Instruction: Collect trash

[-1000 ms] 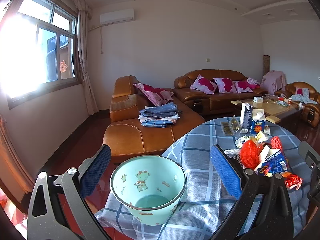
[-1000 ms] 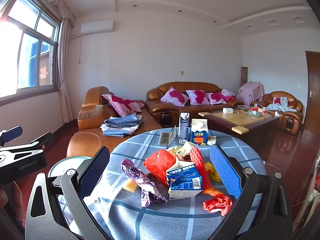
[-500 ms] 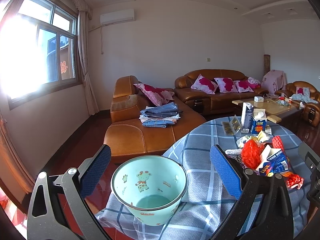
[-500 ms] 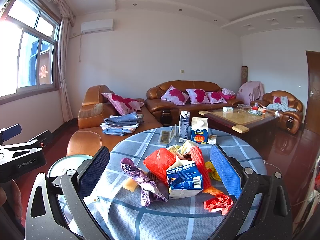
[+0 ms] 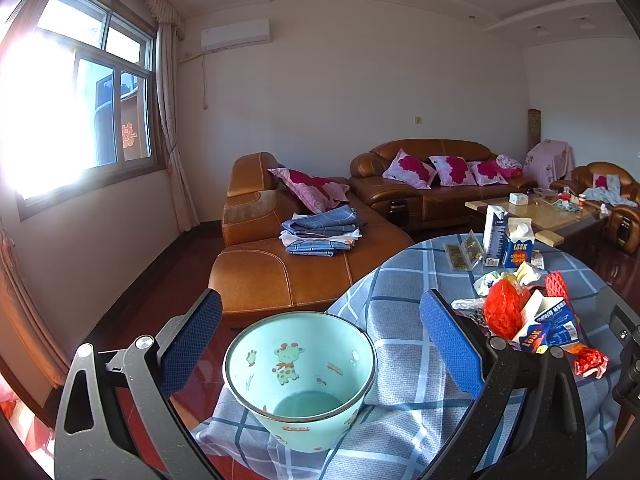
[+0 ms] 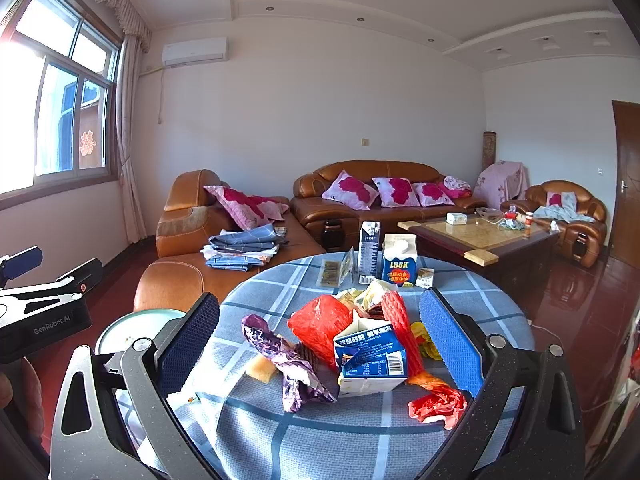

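A pale green bin point(image 5: 300, 376) with a giraffe print sits at the near left edge of a round table with a blue checked cloth point(image 5: 400, 304). My left gripper point(image 5: 320, 340) hovers open above the bin, holding nothing. A heap of trash lies mid-table: a purple wrapper point(image 6: 286, 360), a red bag point(image 6: 320, 326), a squashed blue carton point(image 6: 370, 356), red foam netting point(image 6: 396, 320) and crumpled red plastic point(image 6: 438, 402). My right gripper point(image 6: 320, 340) is open, its fingers spread either side of the heap, apart from it. The bin's rim point(image 6: 128, 326) shows at left.
Two upright cartons point(image 6: 386, 262) and clear packets point(image 6: 334, 272) stand at the table's far edge. Brown leather sofas point(image 6: 380, 204) with pink cushions, folded clothes point(image 6: 242, 246) and a coffee table point(image 6: 480, 238) lie beyond. The left gripper's body point(image 6: 44, 312) shows at the right view's left edge.
Both views have shifted slightly; the bin and the trash heap sit marginally higher and further in frame. Both grippers stay open, nothing was taken hold of.
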The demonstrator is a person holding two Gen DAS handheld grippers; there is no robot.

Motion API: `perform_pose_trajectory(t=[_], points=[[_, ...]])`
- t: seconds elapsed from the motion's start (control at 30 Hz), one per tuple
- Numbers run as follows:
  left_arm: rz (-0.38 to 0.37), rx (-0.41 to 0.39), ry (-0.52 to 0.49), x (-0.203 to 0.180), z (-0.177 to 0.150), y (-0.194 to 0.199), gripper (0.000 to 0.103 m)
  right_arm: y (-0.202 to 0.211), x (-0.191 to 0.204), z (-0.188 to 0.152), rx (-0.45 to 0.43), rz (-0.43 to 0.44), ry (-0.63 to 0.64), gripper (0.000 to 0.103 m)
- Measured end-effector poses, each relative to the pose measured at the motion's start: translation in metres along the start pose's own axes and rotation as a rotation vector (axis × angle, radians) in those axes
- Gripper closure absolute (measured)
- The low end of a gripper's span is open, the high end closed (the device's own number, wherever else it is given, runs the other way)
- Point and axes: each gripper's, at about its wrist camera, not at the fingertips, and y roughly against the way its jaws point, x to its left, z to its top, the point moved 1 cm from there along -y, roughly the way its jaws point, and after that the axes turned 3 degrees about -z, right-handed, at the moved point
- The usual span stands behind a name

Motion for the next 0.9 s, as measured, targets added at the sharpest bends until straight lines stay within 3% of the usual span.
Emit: perform_pose_trajectory(t=[0.9], points=[[-0.001, 0.003, -0.014, -0.0038, -0.0037, -0.0016, 0.006, -0.0023, -0.0001, -0.0036, 0.005, 0.000, -0.003, 0.004]])
